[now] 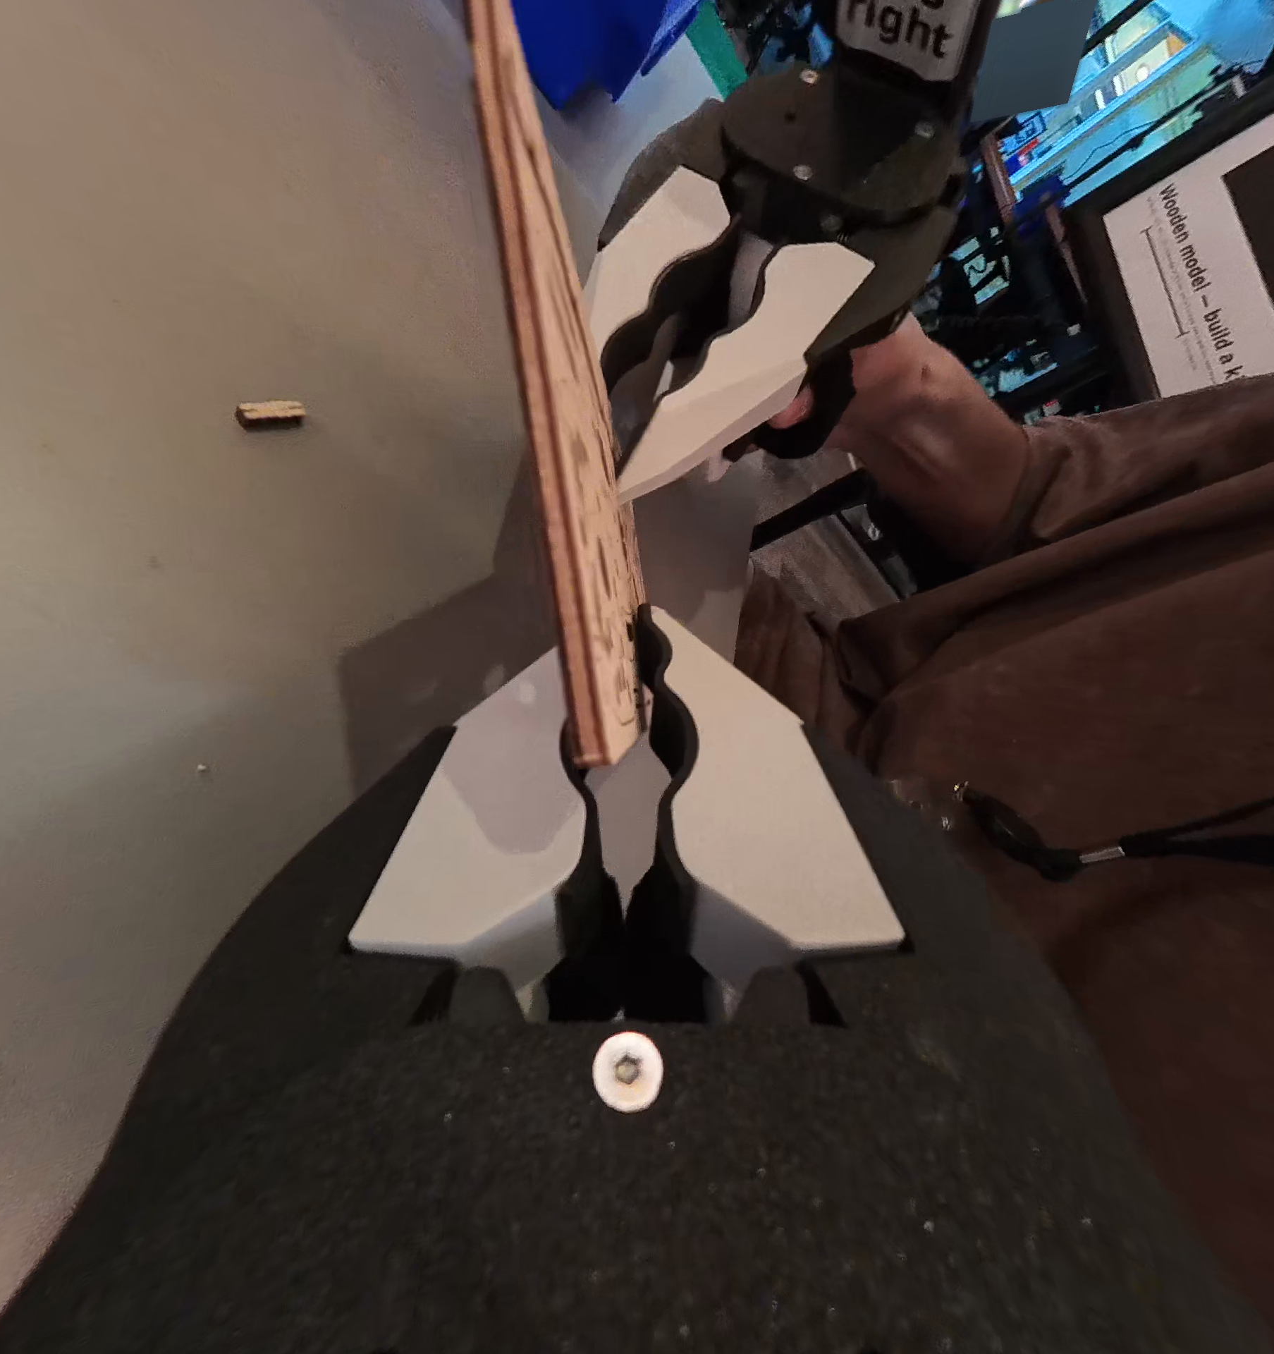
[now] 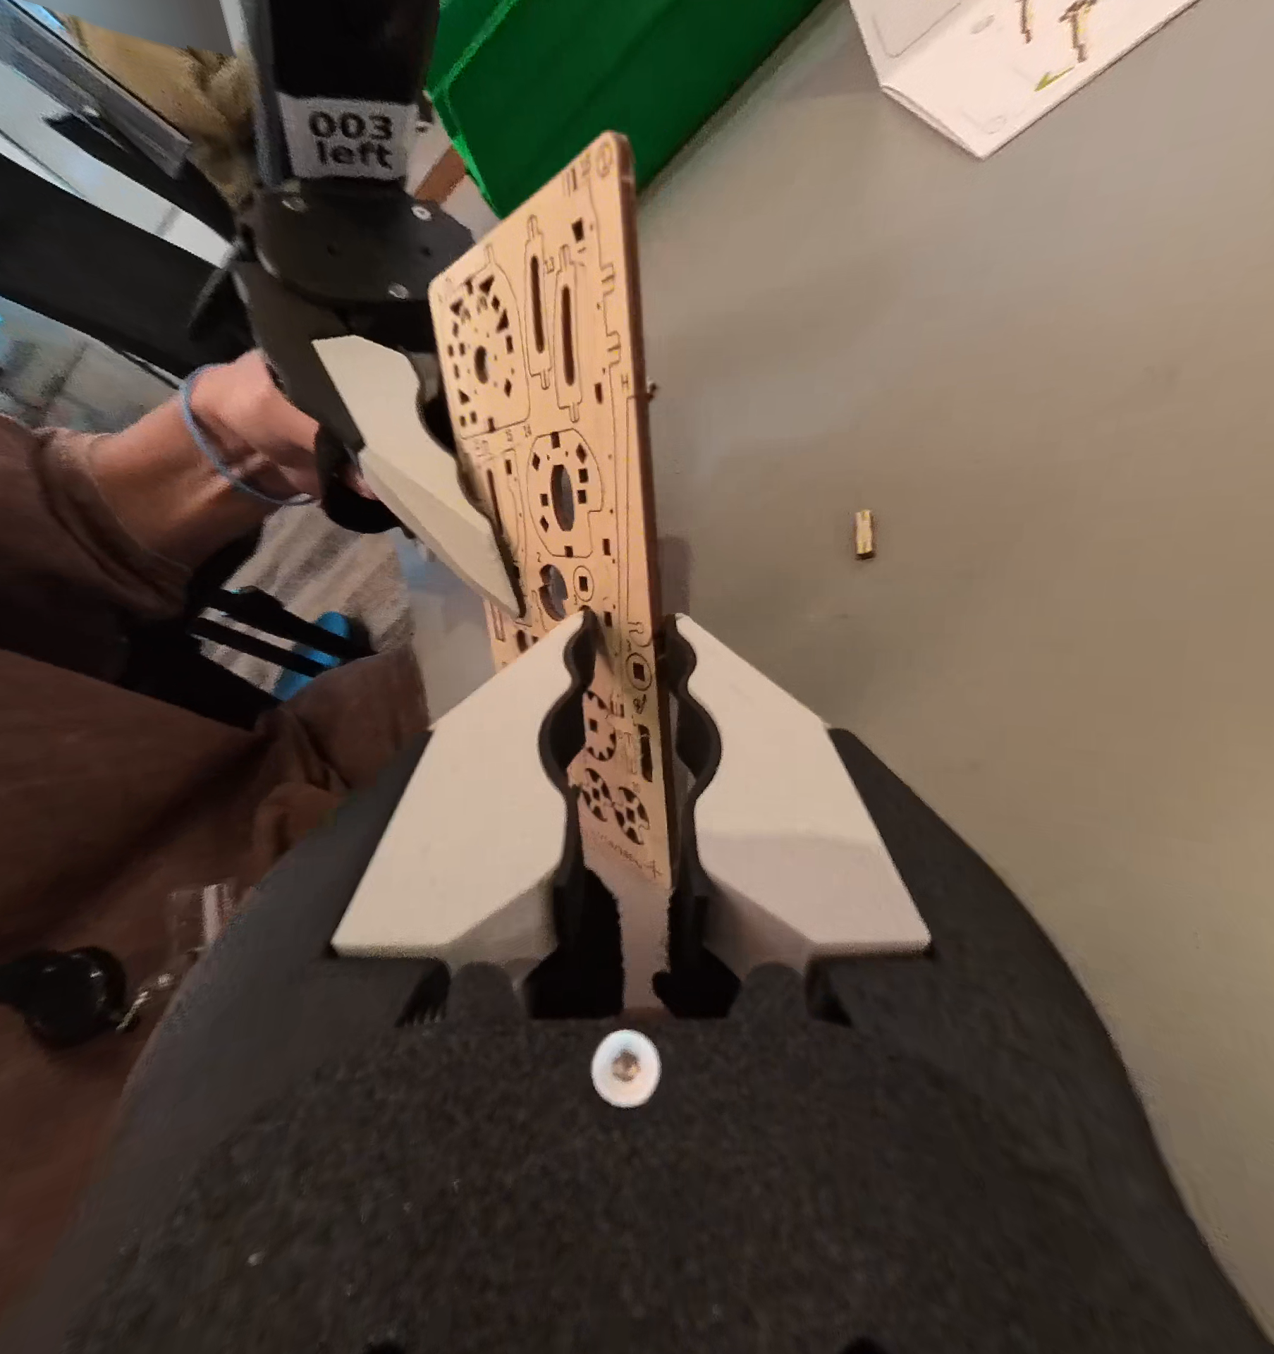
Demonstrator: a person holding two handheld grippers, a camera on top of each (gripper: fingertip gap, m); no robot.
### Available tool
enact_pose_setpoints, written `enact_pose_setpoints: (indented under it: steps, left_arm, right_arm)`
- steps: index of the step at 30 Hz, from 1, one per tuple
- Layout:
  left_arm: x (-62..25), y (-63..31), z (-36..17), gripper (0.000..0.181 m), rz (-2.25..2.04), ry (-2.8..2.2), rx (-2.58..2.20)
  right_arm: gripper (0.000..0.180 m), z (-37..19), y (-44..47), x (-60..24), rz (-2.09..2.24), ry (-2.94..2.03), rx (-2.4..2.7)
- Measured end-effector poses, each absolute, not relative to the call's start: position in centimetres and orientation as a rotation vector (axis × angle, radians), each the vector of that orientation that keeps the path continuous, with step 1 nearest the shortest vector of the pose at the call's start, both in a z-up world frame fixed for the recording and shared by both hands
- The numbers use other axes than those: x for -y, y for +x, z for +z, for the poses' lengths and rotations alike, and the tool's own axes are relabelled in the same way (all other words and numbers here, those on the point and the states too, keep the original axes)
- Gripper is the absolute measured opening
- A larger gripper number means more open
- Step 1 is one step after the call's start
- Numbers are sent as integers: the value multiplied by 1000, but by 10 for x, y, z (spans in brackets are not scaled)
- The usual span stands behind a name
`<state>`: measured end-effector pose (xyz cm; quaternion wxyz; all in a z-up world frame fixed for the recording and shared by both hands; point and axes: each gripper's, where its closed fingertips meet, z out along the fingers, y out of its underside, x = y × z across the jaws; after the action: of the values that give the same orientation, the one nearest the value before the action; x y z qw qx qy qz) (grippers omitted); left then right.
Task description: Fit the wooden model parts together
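Wooden sheet (image 2: pixel 568 410) of cut-out parts with tiny printed numbers, pinched by left tool (image 1: pixel 623 703); right tool (image 2: pixel 623 637) spread around its edge. Small wooden piece (image 1: pixel 271 414) alone on table (image 1: pixel 143 293).

One wooden sheet (image 2: pixel 582 410), one loose piece (image 2: pixel 866 534)

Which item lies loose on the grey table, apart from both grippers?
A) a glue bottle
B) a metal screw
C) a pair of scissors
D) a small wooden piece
D: a small wooden piece lies alone on the grey table, clear of the wooden sheet.
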<state>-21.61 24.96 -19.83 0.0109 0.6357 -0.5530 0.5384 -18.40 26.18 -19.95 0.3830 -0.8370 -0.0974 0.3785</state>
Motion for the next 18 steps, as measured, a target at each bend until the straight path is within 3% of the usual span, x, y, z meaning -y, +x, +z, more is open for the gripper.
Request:
enact_pose_setpoints:
  steps: [9, 18]
  left_arm:
    - [-253, -220, -199, 2, 1687, 1950, 1691]
    - [-252, -217, -200, 2, 1687, 1945, 1691]
  right_arm:
    - [30, -193, -183, -263, 1038, -2092, 253]
    - [17, -192, -187, -270, 1061, -2088, 219]
